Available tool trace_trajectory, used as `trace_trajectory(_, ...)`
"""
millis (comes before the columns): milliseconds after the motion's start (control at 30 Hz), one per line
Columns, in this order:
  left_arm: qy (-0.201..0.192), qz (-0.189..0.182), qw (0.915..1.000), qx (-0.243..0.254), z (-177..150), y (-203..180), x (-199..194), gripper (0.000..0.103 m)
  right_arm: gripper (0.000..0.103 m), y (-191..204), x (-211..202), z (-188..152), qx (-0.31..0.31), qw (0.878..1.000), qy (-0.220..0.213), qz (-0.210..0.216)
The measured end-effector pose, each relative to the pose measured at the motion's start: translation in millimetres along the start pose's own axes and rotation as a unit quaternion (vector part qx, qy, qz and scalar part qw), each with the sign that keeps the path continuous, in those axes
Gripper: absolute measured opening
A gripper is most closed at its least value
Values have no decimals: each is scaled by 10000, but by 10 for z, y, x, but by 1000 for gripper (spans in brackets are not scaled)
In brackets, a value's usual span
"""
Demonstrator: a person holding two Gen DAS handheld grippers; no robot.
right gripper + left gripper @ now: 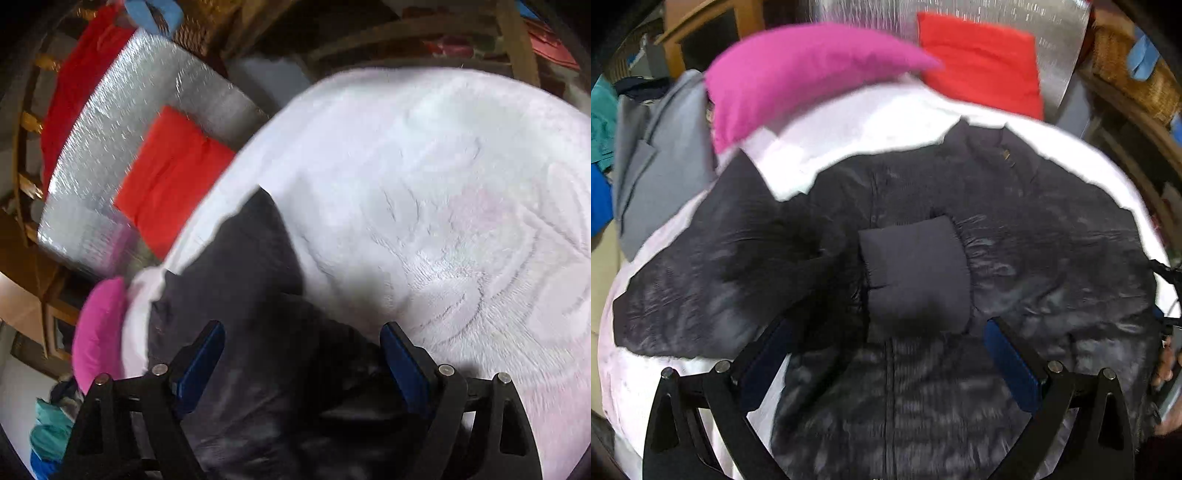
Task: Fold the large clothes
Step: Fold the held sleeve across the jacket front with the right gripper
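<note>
A black puffer jacket [1015,229] lies spread front-up on a white fluffy blanket [871,129]. One sleeve is folded across its chest, and the cuff [916,273] rests at the middle. My left gripper [886,325] hovers open just above the jacket, its blue pads on either side of the cuff's near end and not pressing it. In the right wrist view the jacket [240,280] reaches in from the lower left over the blanket [443,184]. My right gripper [303,328] is open over the jacket's edge with nothing clamped between its pads.
A pink pillow [798,77] and a red cushion [982,62] lie beyond the blanket, against a silver foil panel [147,92]. A grey coat [657,162] lies at the left. Wooden furniture and wicker baskets ring the bed. A hand [1165,365] shows at the right edge.
</note>
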State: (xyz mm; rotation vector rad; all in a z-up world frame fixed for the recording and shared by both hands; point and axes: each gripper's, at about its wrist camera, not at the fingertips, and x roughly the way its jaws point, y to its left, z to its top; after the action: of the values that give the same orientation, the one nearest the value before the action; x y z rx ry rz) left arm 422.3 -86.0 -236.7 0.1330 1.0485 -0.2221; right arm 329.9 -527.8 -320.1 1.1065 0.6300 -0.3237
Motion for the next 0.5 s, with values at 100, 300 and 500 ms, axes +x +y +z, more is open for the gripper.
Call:
trace_trajectory(100,278,266,9993,33,67,-80,271,97,74,76,36,62,-356,9993,61,99)
trace_trajectory(300,443,833,9952,250,73,-259,420,97,47,295,-75,73,-743,9971,-105,93)
trace_trajectory(500,59,676,9972,312,-117,-281,-87,97,70,305,-31,45,-478,9984,151,-245)
